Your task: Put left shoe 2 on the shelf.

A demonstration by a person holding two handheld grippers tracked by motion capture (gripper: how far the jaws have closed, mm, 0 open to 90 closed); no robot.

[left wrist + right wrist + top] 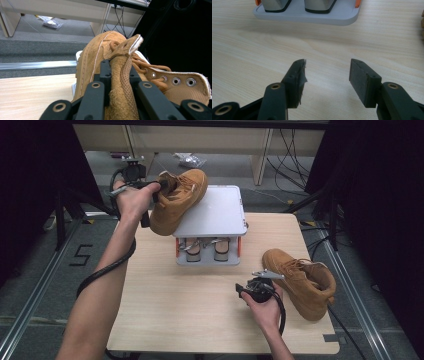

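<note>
At the far left corner of the bench point(165, 320), the left tool point(117, 75) has its jaws pinched on the tongue and collar of a tan shoe point(177, 200), which hangs tilted with its toe resting on the left edge of the grey stand point(220, 215) at the bench's far middle. That hold is on soft, floppy material only, so the heavy sole could swing, the suede could slide out between the jaws, and the shoe could drop off the stand's edge onto the bench or floor. A shove sideways might also push the light stand askew. Near the front right edge, the right tool point(327, 75) hovers just over bare wood with its jaws spread and nothing between them; the second shoe point(302, 280) lies just beside it by the right edge, so a careless swing there could knock it off.
</note>
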